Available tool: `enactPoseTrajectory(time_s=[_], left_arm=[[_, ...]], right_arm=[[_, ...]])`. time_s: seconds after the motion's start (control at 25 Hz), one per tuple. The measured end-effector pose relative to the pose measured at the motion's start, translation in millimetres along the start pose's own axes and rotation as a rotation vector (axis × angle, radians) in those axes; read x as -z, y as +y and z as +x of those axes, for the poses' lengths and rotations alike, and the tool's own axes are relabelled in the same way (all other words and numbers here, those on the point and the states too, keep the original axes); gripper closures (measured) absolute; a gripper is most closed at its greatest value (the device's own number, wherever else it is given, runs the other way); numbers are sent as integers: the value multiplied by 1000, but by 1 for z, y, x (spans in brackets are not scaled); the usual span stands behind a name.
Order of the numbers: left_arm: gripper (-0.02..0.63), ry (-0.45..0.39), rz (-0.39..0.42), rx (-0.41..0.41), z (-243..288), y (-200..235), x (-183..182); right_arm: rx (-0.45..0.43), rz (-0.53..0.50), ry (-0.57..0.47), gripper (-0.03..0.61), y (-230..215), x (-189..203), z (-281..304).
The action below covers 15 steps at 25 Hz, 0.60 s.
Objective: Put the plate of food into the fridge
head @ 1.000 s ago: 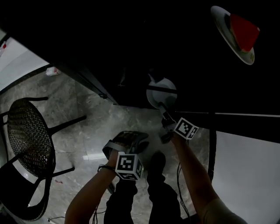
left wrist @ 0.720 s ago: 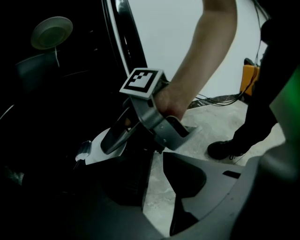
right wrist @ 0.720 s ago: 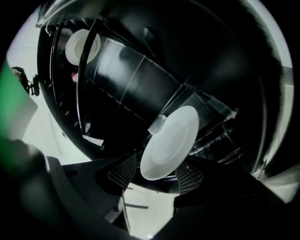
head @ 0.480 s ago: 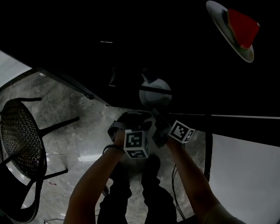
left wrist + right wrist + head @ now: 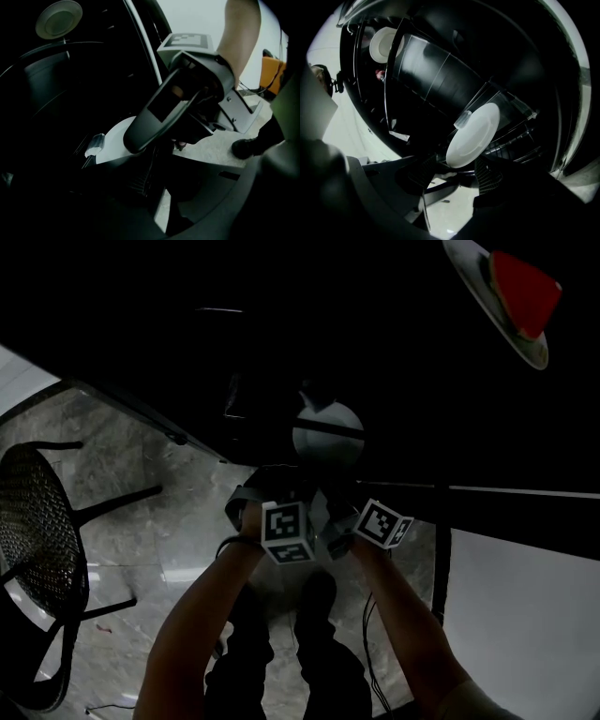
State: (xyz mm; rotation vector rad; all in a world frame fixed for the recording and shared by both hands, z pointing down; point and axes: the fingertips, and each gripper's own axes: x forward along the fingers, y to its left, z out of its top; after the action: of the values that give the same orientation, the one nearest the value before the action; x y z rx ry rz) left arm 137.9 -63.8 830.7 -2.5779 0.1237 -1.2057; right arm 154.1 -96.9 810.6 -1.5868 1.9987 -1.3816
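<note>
Dim scene, seen steeply from above. A person's 2 hand-held claws meet at the near edge of a black tabletop (image 5: 422, 399), above a pale marble floor (image 5: 178, 512).

The right gripper (image 5: 457, 171) appears clamped on the near rim of a small round white plate (image 5: 474, 135), which tilts up and away from it. A scrap of clear plastic (image 5: 464, 120) sits on that plate's far rim. No food shows on it.

The left gripper (image 5: 154, 161) sits just left of the right one. Its jaws have just been closing and now stand nearly together at the same plate's near rim. It is too dark to tell whether they pinch the rim.

The plate of food is probably the other one: an oval-looking white plate carrying a red wedge (image 5: 486, 289). It lies on the tabletop to the far right, well apart from both claws. Its long axis runs from far left to near right. The right hand is the nearer one, but is occupied. No fridge can be made out.
</note>
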Motion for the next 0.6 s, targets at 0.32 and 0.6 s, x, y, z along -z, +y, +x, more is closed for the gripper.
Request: enactPoseTrajectory(time_s=[0.32,0.6], left_arm=[[558,-13,-141,-66,10,23,1],[558,-37,-124,-54,10,16,-2]], right_arm=[[-56,-34,65,351,14,10,-16],[-73,-75,87,351,14,12,-22]])
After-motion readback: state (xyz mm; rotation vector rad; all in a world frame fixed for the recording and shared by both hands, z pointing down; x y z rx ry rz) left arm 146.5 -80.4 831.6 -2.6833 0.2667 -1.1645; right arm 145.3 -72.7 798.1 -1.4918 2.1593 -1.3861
